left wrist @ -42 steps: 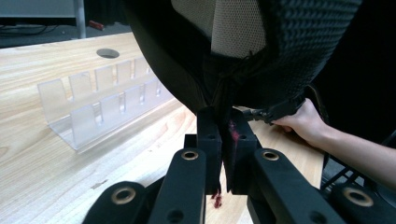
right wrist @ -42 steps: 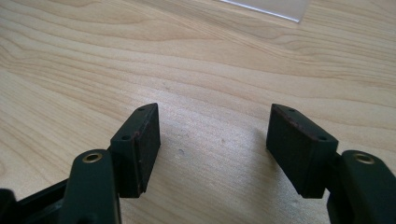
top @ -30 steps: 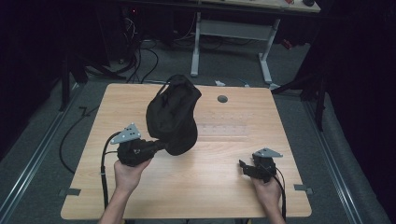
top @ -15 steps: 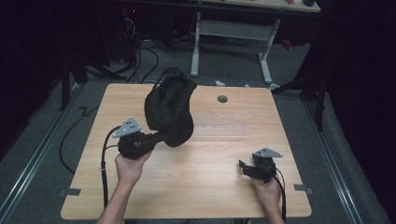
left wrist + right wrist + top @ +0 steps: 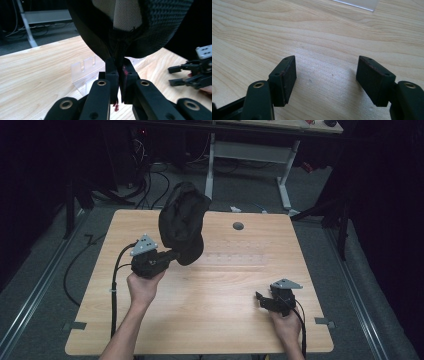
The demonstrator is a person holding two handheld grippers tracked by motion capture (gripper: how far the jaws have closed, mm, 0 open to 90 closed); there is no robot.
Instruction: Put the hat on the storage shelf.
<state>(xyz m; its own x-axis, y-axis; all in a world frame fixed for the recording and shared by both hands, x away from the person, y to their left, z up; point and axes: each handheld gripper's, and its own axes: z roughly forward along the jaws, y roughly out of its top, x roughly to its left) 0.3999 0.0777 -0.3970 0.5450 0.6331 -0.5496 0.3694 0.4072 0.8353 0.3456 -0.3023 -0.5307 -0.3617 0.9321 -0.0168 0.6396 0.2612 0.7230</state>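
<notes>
Headwear, a black cap (image 5: 182,227) with a pale mesh lining, hangs clear of the table (image 5: 220,320) above its far-left quarter, lifted by a pinched fold at its lower edge. The left claw (image 5: 172,255) is pressed together on that fold; in the left gripper view the pads (image 5: 111,72) clamp the fabric tightly. A clear plastic stand (image 5: 85,68) sits on the table just beyond and below the cap. The right claw (image 5: 260,298) rests near the near-right corner, jaws spread, nothing between them. Step in hand: carrying the cap, probably toward the stand. The next move likely calls for steady lowering without loosening the grip, with the idle claw available to guide the loose crown.
</notes>
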